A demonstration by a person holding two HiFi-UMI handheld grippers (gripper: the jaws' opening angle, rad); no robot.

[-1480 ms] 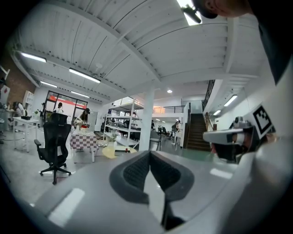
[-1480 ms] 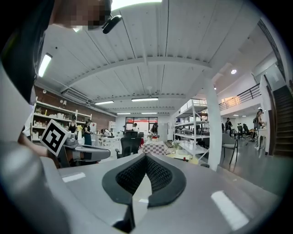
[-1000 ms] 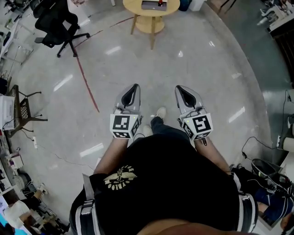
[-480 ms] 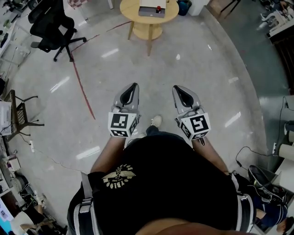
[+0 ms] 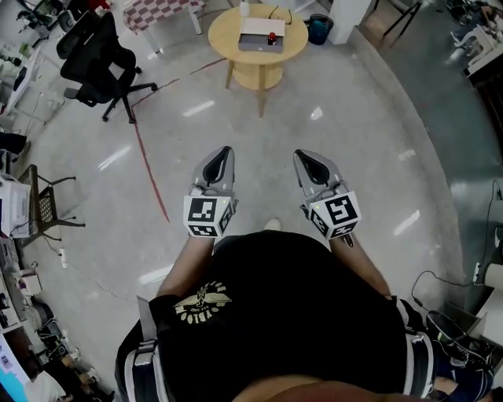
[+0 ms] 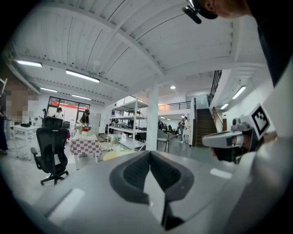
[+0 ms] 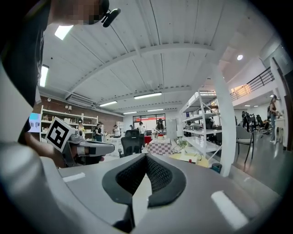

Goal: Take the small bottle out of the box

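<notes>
Jaws are being pressed together, nothing between them, on the left gripper (image 5: 225, 151) and the right gripper (image 5: 303, 155). Well ahead of the fingers (image 5: 220, 166), the box (image 5: 262, 34) is being borne by a round table (image 5: 224, 38); its bottle cannot be made out.

Round table (image 5: 224, 35): far ahead of the person; well apart from both grippers
Box (image 5: 259, 30): on the round table, near its middle; a small item (image 5: 272, 37) at its near part, whether on or in it cannot be told
Bin (image 5: 319, 28): on the floor just right of the round table; a pillar (image 5: 348, 12) right of the bin
Office chair (image 5: 98, 51): left of the round table; a second table (image 5: 161, 9) behind, between the 2
Floor line (image 5: 149, 169): runs from between office chair and round table toward the person, passing left of the left gripper (image 5: 225, 151)
Right gripper (image 5: 301, 155): beside the left gripper, apart from it; both over the floor, before the person's torso
Foot (image 5: 273, 224): on the floor, between the 2 grippers, nearer the person
</notes>
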